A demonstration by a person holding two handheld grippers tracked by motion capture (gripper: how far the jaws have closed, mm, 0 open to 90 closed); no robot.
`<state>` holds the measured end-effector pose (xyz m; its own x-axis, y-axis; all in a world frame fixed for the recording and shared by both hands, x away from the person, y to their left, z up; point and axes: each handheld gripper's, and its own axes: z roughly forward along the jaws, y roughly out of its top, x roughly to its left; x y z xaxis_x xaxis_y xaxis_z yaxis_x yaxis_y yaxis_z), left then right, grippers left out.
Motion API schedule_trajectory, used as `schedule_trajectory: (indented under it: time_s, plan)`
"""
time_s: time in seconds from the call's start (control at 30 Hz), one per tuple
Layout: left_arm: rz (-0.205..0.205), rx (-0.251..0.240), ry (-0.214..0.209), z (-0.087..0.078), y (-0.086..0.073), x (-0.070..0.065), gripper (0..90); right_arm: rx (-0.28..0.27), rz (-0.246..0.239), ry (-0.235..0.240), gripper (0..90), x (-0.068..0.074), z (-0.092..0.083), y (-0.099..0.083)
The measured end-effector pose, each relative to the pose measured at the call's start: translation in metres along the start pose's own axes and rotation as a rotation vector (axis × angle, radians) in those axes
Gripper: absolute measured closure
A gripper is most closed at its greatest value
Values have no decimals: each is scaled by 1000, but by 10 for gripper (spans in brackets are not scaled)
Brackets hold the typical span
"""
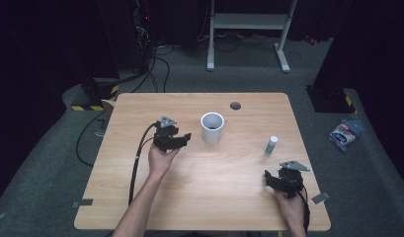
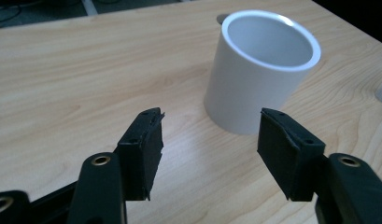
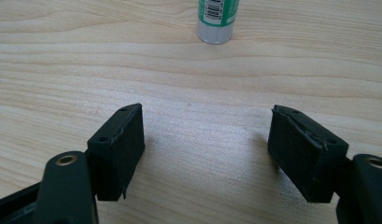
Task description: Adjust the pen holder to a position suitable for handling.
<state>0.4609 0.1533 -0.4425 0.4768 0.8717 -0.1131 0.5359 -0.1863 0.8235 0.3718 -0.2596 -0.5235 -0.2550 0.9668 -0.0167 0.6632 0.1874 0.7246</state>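
A white cylindrical cup [image 1: 212, 128] stands upright and open-topped near the table's middle. In the left gripper view the cup [image 2: 258, 70] rises just beyond the jaws, slightly right of centre. My left gripper [image 1: 185, 137] is held to the cup's left, above the table, pointing at it; its jaws stand open with nothing between them [image 2: 209, 149]. A small white bottle with a green label [image 1: 271, 144] stands to the cup's right. My right gripper [image 1: 266, 178] rests near the front right corner, open and empty [image 3: 205, 149], with the bottle [image 3: 217, 19] ahead of it.
The wooden table [image 1: 209, 207] has a grey round cable hole [image 1: 235, 105] at the back. A black cable [image 1: 138, 158] trails from the left gripper over the front-left part. A packet [image 1: 343, 134] lies on the floor to the right.
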Motion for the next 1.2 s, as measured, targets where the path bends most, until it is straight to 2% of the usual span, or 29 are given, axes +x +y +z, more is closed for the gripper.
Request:
schedule_trajectory:
  time_s: [0.17, 0.3, 0.47, 0.67, 0.73, 0.83, 0.87, 1.0, 1.1, 1.2]
  plan:
    - [-4, -13, -28, 3, 12, -2, 386, 1, -1, 0, 271, 0, 0, 0]
    - [-37, -8, -47, 8, 14, -2, 377, 0, -3, 0, 271, 0, 0, 0]
    - [-23, 0, -51, 15, 22, -7, 356, 1, 1, -1, 271, 0, 0, 0]
    - [-49, -5, -64, 25, 30, -6, 355, -1, -3, -3, 271, 1, 0, -1]
    - [-40, 11, -74, 32, 32, -6, 354, -2, -4, -3, 272, 0, 0, -1]
    - [-30, 19, -68, 40, 35, -8, 352, -2, -5, -3, 272, 0, 0, 0]
    - [-44, 14, -72, 42, 36, -9, 352, -2, -5, -4, 272, 0, 0, -1]
    - [-41, 22, -67, 52, 39, -11, 353, -2, -1, -7, 272, 1, 0, -1]
    - [-64, 20, -71, 59, 38, -10, 356, -2, 0, -7, 272, 1, 0, -1]
    - [-67, 18, -65, 63, 37, -11, 371, -2, 0, -7, 272, 1, 0, -1]
